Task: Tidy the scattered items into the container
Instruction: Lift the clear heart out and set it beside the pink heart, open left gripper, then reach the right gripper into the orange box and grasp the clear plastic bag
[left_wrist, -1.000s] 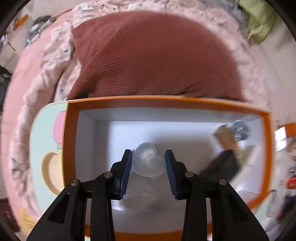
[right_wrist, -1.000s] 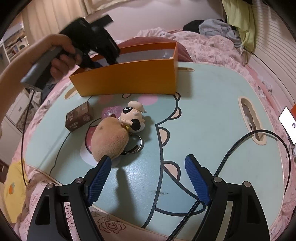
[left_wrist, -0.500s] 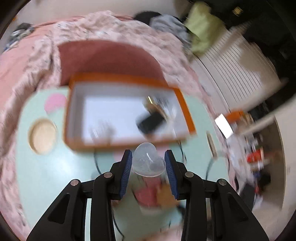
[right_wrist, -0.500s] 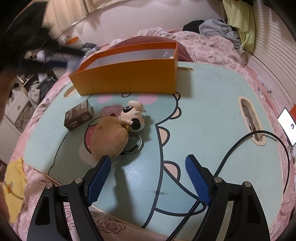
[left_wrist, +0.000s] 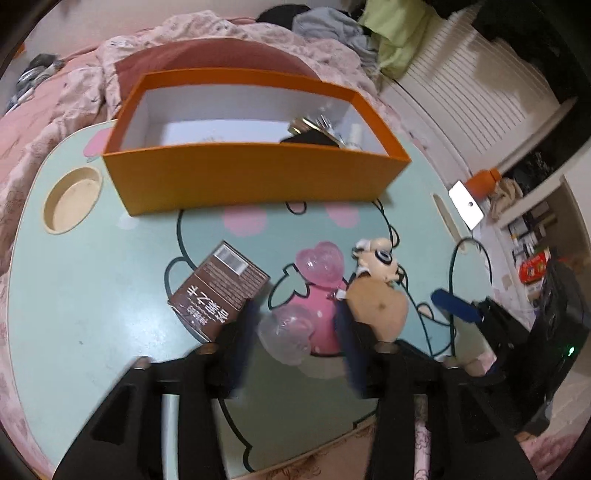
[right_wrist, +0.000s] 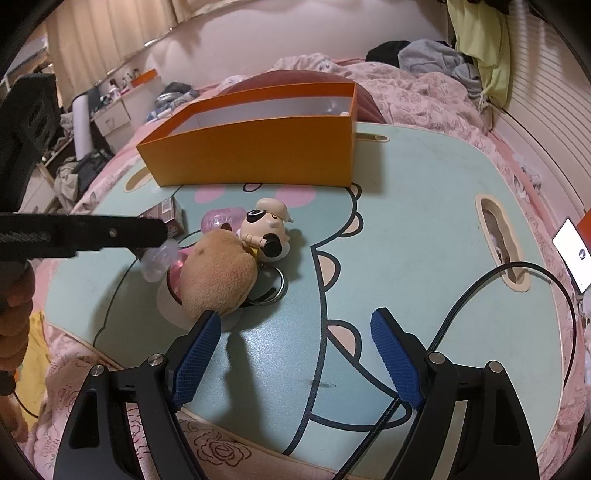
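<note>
My left claw (left_wrist: 295, 332) is opening over the table (left_wrist: 92, 288), its jaws blurred with motion. A clear plastic heart (left_wrist: 286, 332) sits between them; I think the pads no longer press it, though the blur makes that hard to judge. From the right wrist view the same heart (right_wrist: 159, 258) hangs at the tip of the left claw, just above the table.

My right claw (right_wrist: 295, 354) is spread wide with nothing between its fingers, low over the table's near edge.

The orange box (left_wrist: 258, 177) stands at twelve o'clock on the table, with a few dark and shiny items in its right end. Scattered items outside it: a brown carton (left_wrist: 218, 291) at about ten o'clock from the left claw, a pink heart (left_wrist: 321, 262) at one o'clock, and just right of that a tan plush (left_wrist: 380, 310) touching a small panda figure (left_wrist: 376, 256).
</note>
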